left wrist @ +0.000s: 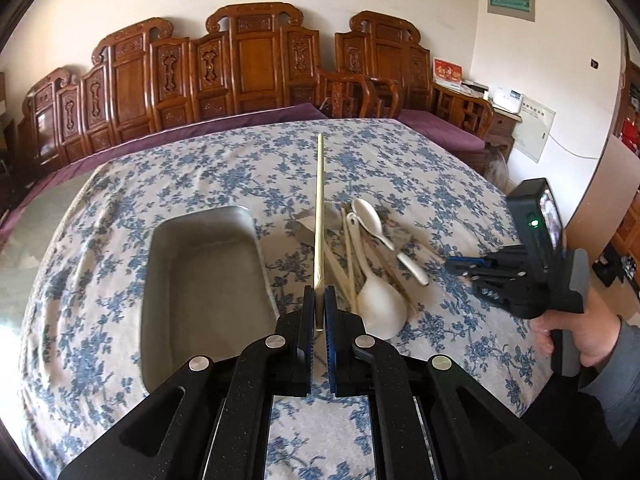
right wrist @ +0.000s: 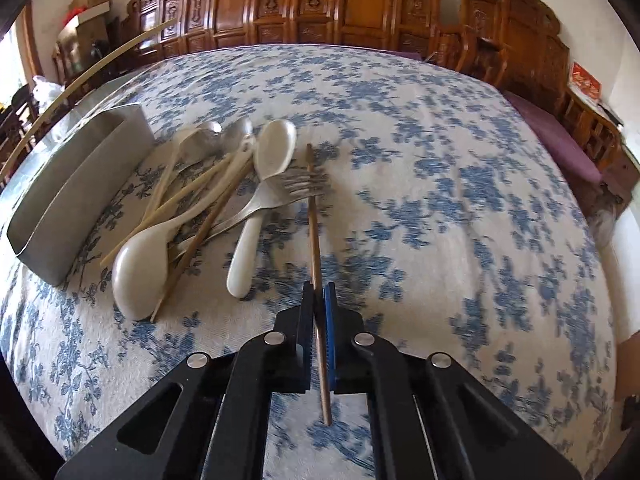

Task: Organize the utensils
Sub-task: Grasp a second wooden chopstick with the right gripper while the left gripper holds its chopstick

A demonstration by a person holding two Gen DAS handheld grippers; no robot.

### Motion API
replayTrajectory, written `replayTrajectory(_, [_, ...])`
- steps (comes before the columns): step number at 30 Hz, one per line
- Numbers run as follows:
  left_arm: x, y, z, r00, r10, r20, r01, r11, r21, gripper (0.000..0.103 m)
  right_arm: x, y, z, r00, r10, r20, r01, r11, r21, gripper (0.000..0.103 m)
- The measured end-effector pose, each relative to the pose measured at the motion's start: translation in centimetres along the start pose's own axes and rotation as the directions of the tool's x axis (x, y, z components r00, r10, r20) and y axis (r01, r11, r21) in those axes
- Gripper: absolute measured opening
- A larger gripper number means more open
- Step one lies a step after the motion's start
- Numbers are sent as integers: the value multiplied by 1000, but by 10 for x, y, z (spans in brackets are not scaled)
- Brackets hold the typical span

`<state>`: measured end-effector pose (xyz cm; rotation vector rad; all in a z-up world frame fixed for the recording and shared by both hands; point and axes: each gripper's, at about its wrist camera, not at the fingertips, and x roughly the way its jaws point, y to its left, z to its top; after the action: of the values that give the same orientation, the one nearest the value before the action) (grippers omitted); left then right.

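My left gripper [left wrist: 319, 300] is shut on a pale chopstick [left wrist: 319, 216] that points away, held above the table between the metal tray [left wrist: 204, 280] and the utensil pile [left wrist: 368, 256]. My right gripper [right wrist: 319, 300] is shut on a darker brown chopstick [right wrist: 314, 220] whose far tip lies by the metal fork [right wrist: 280, 196]. The pile holds white spoons [right wrist: 138, 272], metal spoons [right wrist: 236, 132] and more chopsticks [right wrist: 192, 248], right of the tray [right wrist: 76, 184]. The right gripper also shows in the left wrist view [left wrist: 460, 266]. The pale chopstick shows at the upper left of the right wrist view [right wrist: 92, 72].
The table wears a blue floral cloth [left wrist: 400, 160]. Carved wooden chairs [left wrist: 248, 64] with purple cushions [left wrist: 444, 128] line the far side. A person's hand [left wrist: 576, 332] holds the right gripper at the right edge.
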<state>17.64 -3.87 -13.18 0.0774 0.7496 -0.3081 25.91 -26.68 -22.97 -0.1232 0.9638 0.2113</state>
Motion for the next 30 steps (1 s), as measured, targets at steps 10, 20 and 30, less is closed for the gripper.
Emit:
replayTrajectory(10, [-8, 21, -4, 999, 51, -19, -52, 998, -29, 4, -26, -22, 10, 990, -77, 117, 69, 995, 75, 5])
replayTrajectory(20, [-4, 40, -6, 996, 82, -38, -85, 995, -60, 4, -63, -22, 40, 970, -52, 238, 35, 997, 74, 0])
replayTrajectory(30, [-2, 43, -10, 997, 70, -36, -72, 995, -65, 4, -11, -22, 25, 993, 70, 92, -78, 993, 86, 6])
